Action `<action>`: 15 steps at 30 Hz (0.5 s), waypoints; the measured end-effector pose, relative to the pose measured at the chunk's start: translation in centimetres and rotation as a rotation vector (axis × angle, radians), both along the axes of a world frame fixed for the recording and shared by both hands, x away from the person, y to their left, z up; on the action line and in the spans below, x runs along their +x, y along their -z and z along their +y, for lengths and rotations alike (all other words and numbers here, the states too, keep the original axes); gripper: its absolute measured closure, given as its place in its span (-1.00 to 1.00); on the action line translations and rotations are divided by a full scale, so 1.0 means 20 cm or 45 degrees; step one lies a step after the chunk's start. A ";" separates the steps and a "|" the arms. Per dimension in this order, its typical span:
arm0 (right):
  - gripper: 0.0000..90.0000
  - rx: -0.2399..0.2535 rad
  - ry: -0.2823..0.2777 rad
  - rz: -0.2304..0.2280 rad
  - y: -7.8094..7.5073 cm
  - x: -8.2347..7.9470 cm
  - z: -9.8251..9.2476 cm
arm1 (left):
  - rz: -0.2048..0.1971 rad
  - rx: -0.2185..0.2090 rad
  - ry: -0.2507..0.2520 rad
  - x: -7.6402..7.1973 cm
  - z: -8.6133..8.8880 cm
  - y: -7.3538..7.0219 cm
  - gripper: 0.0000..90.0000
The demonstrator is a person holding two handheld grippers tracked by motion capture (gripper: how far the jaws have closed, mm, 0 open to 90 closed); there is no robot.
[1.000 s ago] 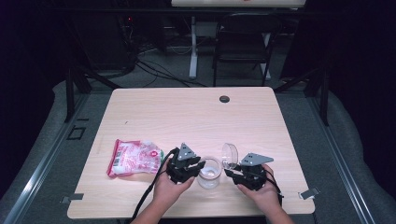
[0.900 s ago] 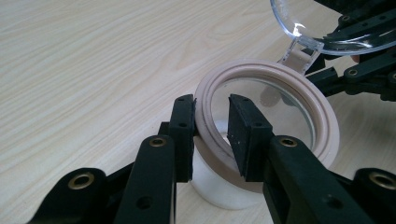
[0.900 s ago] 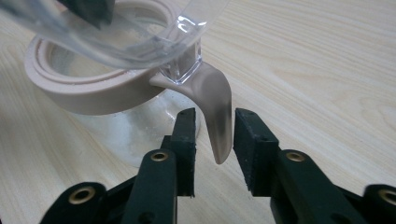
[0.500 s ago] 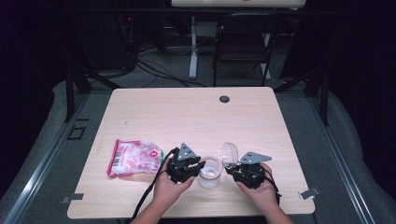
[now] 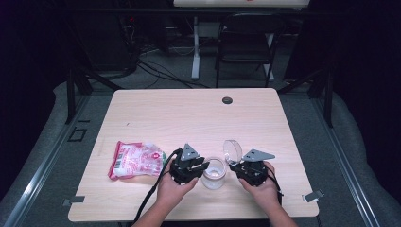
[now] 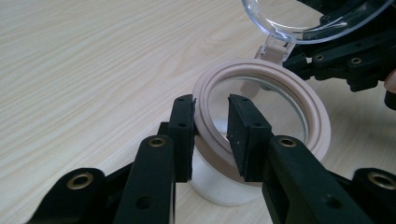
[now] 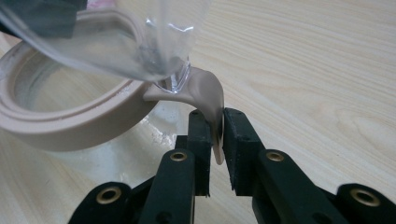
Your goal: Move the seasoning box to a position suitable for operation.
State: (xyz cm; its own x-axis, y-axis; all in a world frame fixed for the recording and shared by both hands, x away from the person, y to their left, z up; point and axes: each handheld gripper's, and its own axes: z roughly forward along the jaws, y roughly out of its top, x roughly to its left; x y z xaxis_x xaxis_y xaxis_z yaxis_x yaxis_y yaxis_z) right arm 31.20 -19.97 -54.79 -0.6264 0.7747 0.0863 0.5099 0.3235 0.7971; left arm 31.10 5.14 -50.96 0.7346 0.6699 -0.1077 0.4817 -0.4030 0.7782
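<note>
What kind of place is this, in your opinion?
Probably a lab or recording studio: a light wooden table in a dark room, black cables on the grey floor, a black folding chair behind.

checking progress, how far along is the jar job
Done: the lid stands flipped up off the jar. In hand: the left tool pinches the jar's rim; the right tool, jaws just closing, clamps the lid's tab. Left: the bag lies untouched beside them.

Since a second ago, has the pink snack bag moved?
No. The pink snack bag lies in the same spot near the table's left edge.
</note>
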 end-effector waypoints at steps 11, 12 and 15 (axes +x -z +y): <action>0.84 0.012 0.004 -0.005 0.00 0.05 -0.02 | -0.038 -0.054 -0.016 -0.01 0.02 -0.03 0.42; 0.85 0.009 0.001 -0.005 0.00 0.05 -0.02 | -0.049 -0.054 -0.017 -0.01 0.03 -0.04 0.40; 0.86 0.008 -0.010 -0.017 0.00 0.07 -0.01 | -0.072 -0.055 -0.029 -0.02 0.06 -0.06 0.37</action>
State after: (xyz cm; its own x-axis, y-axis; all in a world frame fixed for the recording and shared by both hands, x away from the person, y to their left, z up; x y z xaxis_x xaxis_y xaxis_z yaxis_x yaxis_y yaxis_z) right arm 32.65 -20.24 -54.84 -0.6334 0.7694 0.0826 0.4967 0.3224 0.8058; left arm 30.76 6.40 -49.75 0.7249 0.6823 -0.0953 0.4450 -0.3581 0.8208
